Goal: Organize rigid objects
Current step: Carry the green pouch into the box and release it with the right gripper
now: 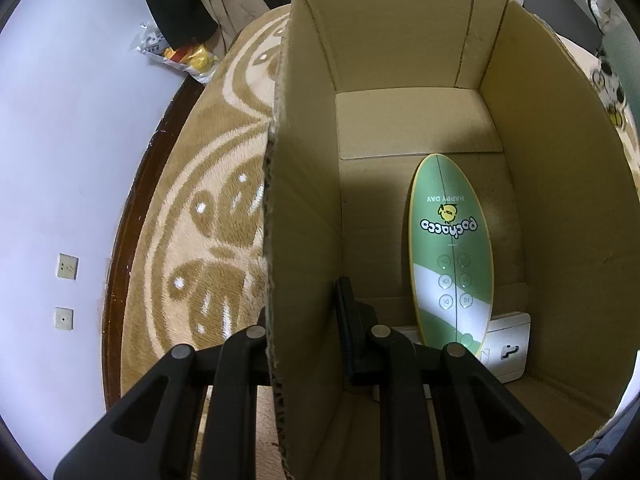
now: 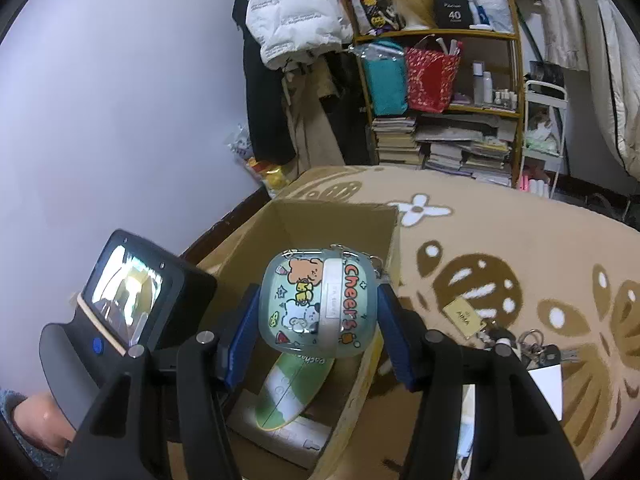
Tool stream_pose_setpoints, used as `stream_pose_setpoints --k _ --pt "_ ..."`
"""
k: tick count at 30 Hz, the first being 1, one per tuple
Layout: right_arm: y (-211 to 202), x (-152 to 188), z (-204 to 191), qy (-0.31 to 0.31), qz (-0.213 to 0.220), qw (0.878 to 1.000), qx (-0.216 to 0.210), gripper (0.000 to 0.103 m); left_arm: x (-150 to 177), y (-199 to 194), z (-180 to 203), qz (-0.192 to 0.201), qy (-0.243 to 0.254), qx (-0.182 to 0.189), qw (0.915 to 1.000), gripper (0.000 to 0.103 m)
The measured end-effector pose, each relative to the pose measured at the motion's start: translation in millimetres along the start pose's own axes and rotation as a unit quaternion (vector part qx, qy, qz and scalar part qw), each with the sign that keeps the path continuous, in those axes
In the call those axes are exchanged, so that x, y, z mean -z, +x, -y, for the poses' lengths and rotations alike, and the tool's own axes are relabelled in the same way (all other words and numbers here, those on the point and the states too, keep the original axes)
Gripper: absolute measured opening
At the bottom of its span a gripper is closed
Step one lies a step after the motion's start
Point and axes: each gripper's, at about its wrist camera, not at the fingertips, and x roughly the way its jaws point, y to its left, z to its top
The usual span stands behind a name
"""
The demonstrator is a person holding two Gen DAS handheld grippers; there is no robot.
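An open cardboard box stands on the patterned rug. Inside it a green oval "pochacco" board leans over a white flat box. My left gripper is shut on the box's left wall, one finger inside, the other outside. My right gripper is shut on a pale green rounded "Cheers" case and holds it above the open box. The green board shows below it.
A bunch of keys with a gold tag and a white card lie on the rug right of the box. A cluttered shelf with books stands behind. A purple wall is on the left.
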Motion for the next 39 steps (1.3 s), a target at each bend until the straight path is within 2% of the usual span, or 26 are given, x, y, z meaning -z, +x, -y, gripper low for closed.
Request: stream_pose_setpoints --k 7,12,15,19,25,31,33,35,39 --pt "12 9 -5 0.0 -0.026 0.999 -0.031 0.06 0 0 -3 -0.001 -0.005 0.007 1.0 0.018" --pt "16 11 -12 -0.012 -0.036 0.999 -0.023 0.06 0 -1 -3 -0.002 -0.006 0.009 0.9999 0.018" --pt "11 8 -13 -0.014 -0.023 1.0 -0.015 0.061 0 -1 -4 -0.002 -0.006 0.008 0.9999 0.018" --pt "0 0 -5 -0.008 0.0 1.0 -0.001 0.068 0 -1 -4 -0.003 -0.004 0.009 0.9999 0.018" --pt "0 -2 22 0.019 0.0 0.999 0.041 0.075 0 0 -1 -0.005 -0.003 0.006 1.0 0.016" --pt "6 1 66 0.059 -0.014 0.994 0.089 0.077 0 0 0 -0.005 -0.002 0.007 1.0 0.017" --pt "6 3 82 0.073 -0.018 0.992 0.104 0.081 0 -1 -1 -0.004 -0.001 0.006 1.0 0.017" --pt "7 6 101 0.092 -0.025 0.989 0.112 0.09 1 -1 0 -0.005 -0.001 0.005 1.0 0.017" --pt "9 11 125 0.117 -0.038 0.984 0.128 0.091 0 -1 1 -0.005 0.002 0.001 1.0 0.017"
